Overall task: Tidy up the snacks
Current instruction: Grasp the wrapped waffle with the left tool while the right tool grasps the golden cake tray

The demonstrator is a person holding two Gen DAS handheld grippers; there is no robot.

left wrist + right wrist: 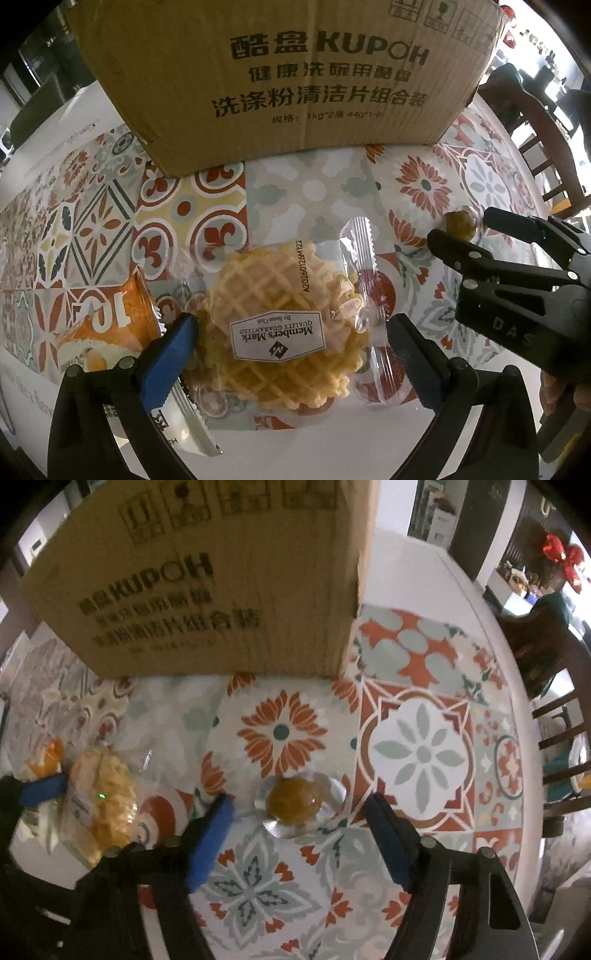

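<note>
A clear-wrapped waffle snack [288, 325] with a Member's Mark label lies on the patterned tablecloth, between the open fingers of my left gripper [291, 343]. An orange cake packet [107, 325] lies just left of it. A round brown sweet in clear wrap [295, 799] lies just ahead of the open fingers of my right gripper [299, 825]; it also shows in the left wrist view [460, 221], with the right gripper [460, 225] around it. The waffle also shows in the right wrist view [107, 794]. A brown KUPOH cardboard box [288, 81] stands behind the snacks.
The tablecloth [421, 753] covers a white table whose edge curves at the right. Wooden chairs [554, 709] stand beyond that edge. The box [221, 590] fills the back of both views.
</note>
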